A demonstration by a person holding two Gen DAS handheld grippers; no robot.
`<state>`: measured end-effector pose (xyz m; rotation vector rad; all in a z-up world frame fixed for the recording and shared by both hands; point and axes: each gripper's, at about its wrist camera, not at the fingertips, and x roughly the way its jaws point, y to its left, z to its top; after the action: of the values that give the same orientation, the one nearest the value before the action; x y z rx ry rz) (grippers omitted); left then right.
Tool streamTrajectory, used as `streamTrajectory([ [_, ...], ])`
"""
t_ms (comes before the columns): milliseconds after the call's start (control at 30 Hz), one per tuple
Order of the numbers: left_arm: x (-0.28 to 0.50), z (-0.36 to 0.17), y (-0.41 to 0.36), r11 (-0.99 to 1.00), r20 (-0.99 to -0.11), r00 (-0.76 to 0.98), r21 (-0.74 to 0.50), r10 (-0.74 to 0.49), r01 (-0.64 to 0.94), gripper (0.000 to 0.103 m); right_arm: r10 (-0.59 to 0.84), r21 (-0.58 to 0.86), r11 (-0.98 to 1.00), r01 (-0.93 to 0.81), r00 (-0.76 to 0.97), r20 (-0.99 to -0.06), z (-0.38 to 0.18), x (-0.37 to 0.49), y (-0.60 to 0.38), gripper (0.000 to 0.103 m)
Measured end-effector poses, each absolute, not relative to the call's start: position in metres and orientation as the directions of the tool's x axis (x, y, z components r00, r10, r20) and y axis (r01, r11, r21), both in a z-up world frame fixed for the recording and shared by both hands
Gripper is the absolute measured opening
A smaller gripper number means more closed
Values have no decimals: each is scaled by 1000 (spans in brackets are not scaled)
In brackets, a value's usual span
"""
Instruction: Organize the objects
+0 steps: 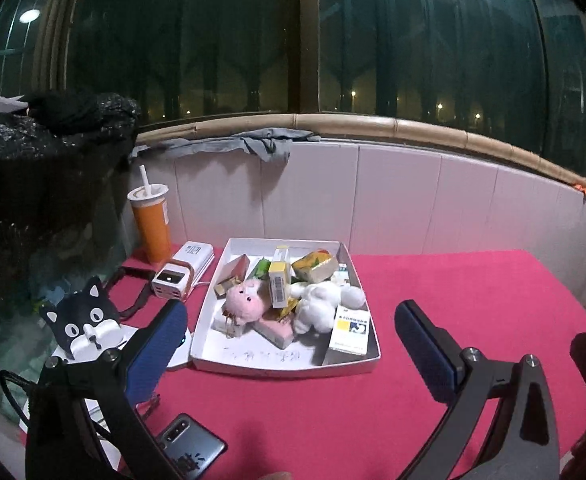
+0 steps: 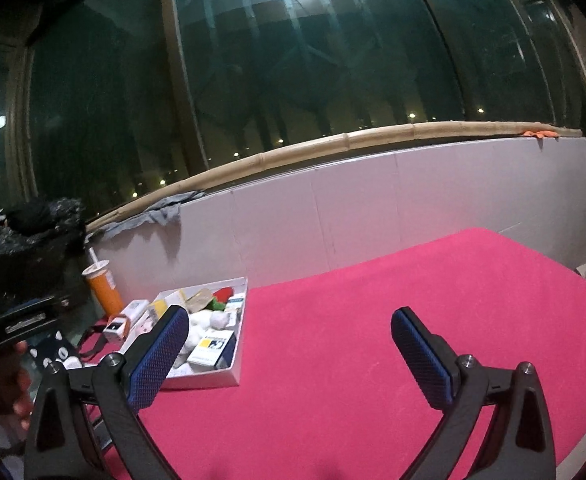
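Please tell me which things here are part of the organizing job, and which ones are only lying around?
Likely for the job:
white tray
pink plush
white plush
yellow-white box
blue-yellow box
left gripper, open
right gripper, open

Lying about:
orange cup
phone
cat-face item
grey cloth

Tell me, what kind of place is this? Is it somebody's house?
Probably a home corner beside big windows at night, with small lights outside. A table under a pink cloth holds a white tray of plush toys and small boxes, with an orange drink cup nearby.
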<state>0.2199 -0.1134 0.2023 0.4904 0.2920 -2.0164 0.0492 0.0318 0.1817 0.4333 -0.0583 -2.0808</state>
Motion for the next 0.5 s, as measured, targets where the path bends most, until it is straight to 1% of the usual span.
streamTrajectory([
  [100,217,201,-111,-482,-459,-421,18,-783,876,103,-842,198,-521,830,-462,-277,183,55,31,103],
  [300,210,194,-119,-478,-492,-404,28,-771,878,103,-825,174,-528,832,-452,-340,176,57,20,103],
  [500,207,184,-126,-462,-521,-373,45,-768,886,103,-820,172,-534,828,-457,-343,175,54,21,103],
])
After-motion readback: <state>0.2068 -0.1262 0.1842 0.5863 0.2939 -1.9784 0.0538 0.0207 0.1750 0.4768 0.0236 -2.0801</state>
